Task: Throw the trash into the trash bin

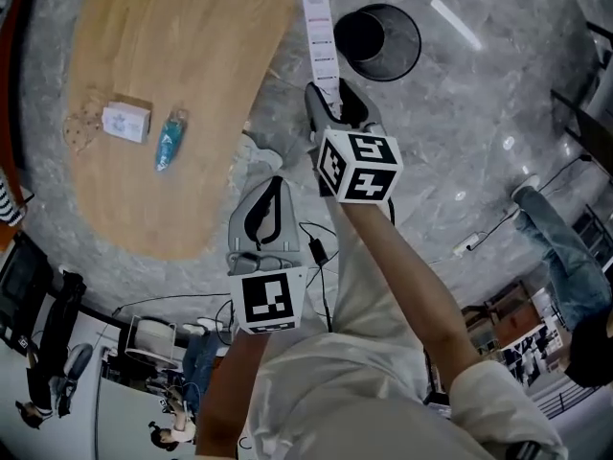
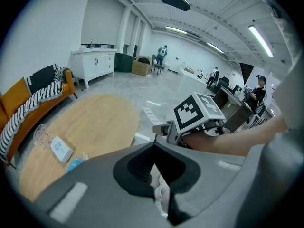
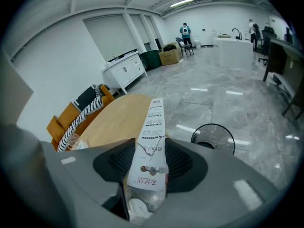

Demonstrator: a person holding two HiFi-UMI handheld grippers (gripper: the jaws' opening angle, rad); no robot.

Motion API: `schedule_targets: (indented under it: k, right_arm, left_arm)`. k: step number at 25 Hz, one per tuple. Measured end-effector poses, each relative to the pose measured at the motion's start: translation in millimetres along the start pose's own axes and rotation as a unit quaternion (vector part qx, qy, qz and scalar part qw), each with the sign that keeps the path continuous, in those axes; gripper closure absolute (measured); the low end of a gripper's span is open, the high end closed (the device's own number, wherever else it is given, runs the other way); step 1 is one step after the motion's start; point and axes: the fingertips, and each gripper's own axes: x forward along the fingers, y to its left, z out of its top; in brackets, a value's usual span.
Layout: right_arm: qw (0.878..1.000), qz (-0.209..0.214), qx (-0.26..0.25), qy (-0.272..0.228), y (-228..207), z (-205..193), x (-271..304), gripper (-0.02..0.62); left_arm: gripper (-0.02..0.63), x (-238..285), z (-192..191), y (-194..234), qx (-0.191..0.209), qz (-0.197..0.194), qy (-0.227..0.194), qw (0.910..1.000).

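Note:
A black mesh trash bin (image 1: 378,41) (image 3: 213,137) stands on the grey floor beside a wooden table (image 1: 182,75). My right gripper (image 1: 330,102) (image 3: 151,161) is shut on a long white printed wrapper (image 1: 320,34) (image 3: 152,141), whose far end points toward the bin. My left gripper (image 1: 259,166) (image 2: 159,175) hangs lower, by the table's edge, shut on a crumpled white scrap (image 2: 160,190). On the table lie a white packet (image 1: 126,121) (image 2: 61,149) and a blue wrapper (image 1: 170,142) (image 2: 76,164).
Cables and a plug (image 1: 316,249) trail on the floor under my arms. A person's leg (image 1: 560,247) is at the right. An orange sofa (image 2: 28,101) with a striped blanket stands beyond the table, and a white cabinet (image 2: 95,64) lines the wall.

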Motion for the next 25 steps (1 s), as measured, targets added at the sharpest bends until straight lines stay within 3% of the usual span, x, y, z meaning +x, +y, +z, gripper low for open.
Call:
schedule_targets:
  k: [10, 16, 25]
  right_arm:
    - [0.998, -0.045, 0.044, 0.021, -116, 6, 16, 0.380]
    - [0.995, -0.069, 0.058, 0.047, -172, -10, 34, 0.379]
    - [0.991, -0.085, 0.057, 0.085, -223, -48, 61, 0.379]
  left_arm:
    - [0.606, 84, 32, -54, 0.031, -0.028, 0.022, 0.9989]
    - [0.606, 129, 21, -79, 0.035, -0.050, 0.050, 0.9969]
    - [0.606, 175, -2, -98, 0.036, -0.058, 0.066, 0.9954]
